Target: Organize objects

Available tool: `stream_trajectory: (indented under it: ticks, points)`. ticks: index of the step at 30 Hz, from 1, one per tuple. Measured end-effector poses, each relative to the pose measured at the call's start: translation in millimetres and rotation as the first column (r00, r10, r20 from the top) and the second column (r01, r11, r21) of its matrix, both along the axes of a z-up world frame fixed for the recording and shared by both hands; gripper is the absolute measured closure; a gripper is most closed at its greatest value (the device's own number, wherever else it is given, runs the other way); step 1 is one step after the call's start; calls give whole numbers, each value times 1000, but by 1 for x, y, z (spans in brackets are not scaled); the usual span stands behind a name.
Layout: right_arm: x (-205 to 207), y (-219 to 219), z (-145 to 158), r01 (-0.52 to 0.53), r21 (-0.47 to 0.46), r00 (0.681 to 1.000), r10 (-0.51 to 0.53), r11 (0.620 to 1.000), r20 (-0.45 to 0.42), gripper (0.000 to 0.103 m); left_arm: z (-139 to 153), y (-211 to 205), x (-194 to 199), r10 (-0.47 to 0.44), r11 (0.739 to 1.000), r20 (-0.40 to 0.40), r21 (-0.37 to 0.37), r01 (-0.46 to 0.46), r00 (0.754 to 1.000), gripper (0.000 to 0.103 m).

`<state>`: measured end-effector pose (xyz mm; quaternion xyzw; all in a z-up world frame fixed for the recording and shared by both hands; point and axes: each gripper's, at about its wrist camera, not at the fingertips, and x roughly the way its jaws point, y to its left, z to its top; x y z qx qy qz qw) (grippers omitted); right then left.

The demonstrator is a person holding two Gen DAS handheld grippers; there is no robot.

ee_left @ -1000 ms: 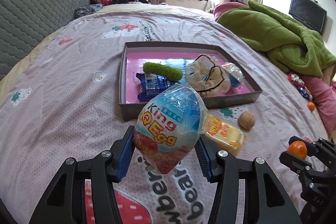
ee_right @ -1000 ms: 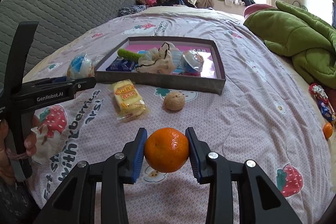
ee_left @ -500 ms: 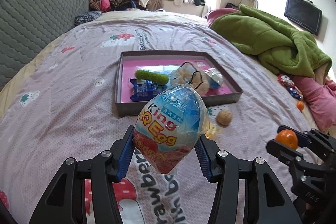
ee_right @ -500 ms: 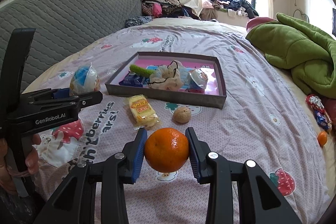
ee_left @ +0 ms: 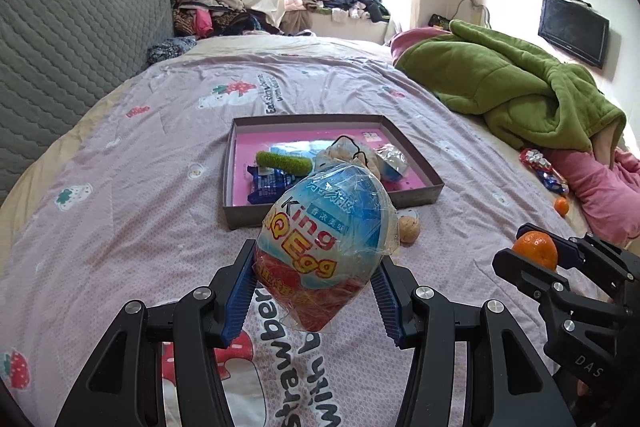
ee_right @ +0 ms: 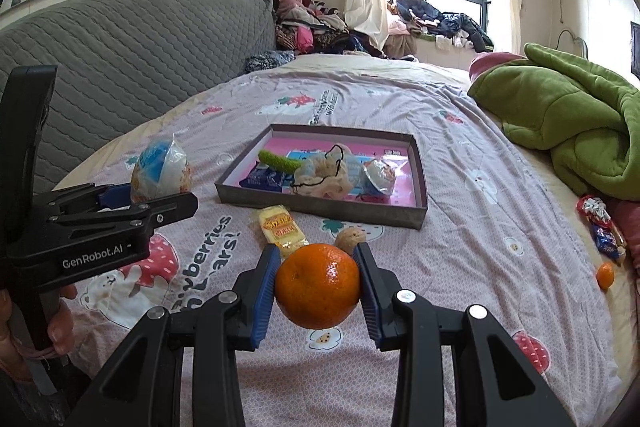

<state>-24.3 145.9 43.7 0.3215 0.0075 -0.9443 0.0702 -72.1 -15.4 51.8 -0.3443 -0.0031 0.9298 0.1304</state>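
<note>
You are holding: left claw point(ee_left: 316, 291) clamping wrapped toy egg point(ee_left: 326, 251) at its waist | crinkly film, slippery, light | right claw point(ee_right: 318, 287) pinching orange point(ee_right: 318, 287) across middle, firm, squeezing gently.

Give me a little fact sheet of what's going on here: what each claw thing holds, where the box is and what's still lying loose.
left gripper: shut on a plastic-wrapped blue and red toy egg
right gripper: shut on a round orange tangerine
box: shallow grey cardboard tray with pink floor, on the pink printed bedsheet
in the tray: fuzzy green roll, blue snack packet, beige drawstring pouch
loose on the sheet: yellow wrapped snack, brown walnut, both in front of the tray
farther right: small second tangerine
</note>
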Motion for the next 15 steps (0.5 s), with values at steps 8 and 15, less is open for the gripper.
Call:
stream_trajectory:
  ticks: [8, 15]
  points:
    - [4, -1, 11, -7, -2, 999, 7, 1000, -31, 65, 14, -1, 12, 1, 1000, -22, 18, 0, 1000, 47]
    - [5, 0, 20, -9, -7, 999, 8, 1000, -52, 65, 21, 0, 16, -10, 999, -24, 46, 12, 1000, 47]
